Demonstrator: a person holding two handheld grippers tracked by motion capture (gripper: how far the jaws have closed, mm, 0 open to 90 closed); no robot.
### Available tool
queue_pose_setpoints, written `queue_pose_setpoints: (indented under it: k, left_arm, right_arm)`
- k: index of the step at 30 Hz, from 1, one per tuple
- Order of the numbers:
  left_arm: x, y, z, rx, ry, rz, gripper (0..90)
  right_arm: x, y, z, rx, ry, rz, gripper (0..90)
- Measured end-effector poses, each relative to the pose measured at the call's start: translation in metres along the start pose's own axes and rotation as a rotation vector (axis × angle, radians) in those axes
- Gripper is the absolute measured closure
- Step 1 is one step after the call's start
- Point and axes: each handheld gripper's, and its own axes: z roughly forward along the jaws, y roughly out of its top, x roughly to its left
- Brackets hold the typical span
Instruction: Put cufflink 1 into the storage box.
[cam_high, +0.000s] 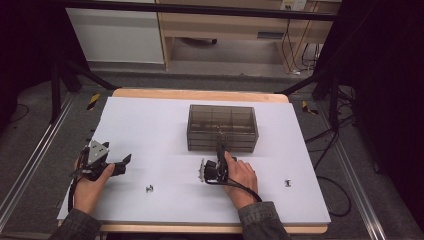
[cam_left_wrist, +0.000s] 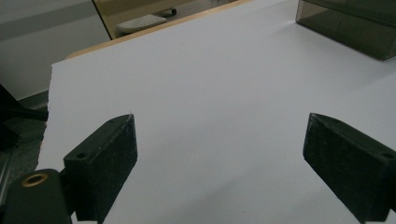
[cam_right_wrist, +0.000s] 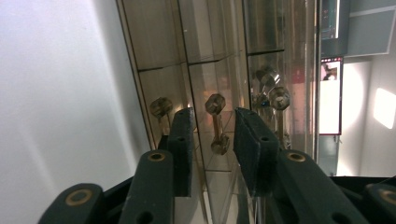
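Drawer box (cam_high: 223, 128) faces the right gripper (cam_high: 220, 148), turned sideways, jaws narrowly apart around its handle (cam_right_wrist: 216, 125).

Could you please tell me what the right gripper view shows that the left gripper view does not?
Right gripper view: the right gripper, turned on its side, its narrowed jaws flanking a small handle on the smoky drawer box; pads pressing or not is unclear. Left gripper view: the left gripper wide open over bare white sheet, nothing between the jaws. Both share the box and the sheet.
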Motion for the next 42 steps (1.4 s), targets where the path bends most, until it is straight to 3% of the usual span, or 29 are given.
queue_pose_setpoints:
  k: [13, 22, 42]
  left_arm:
    - [0.0, 0.0, 0.0, 0.004, -0.005, 0.001, 10.2]
    - [-0.001, 0.0, 0.001, 0.008, -0.009, 0.003, 10.5]
    - [-0.005, -0.001, 0.003, 0.027, -0.018, 0.009, 10.8]
  right_arm:
    - [0.002, -0.002, 0.007, -0.024, -0.003, -0.009, 74.4]
    - [0.003, -0.001, 0.012, -0.006, -0.019, -0.042, 77.4]
    - [0.004, -0.001, 0.005, -0.024, -0.041, -0.064, 80.9]
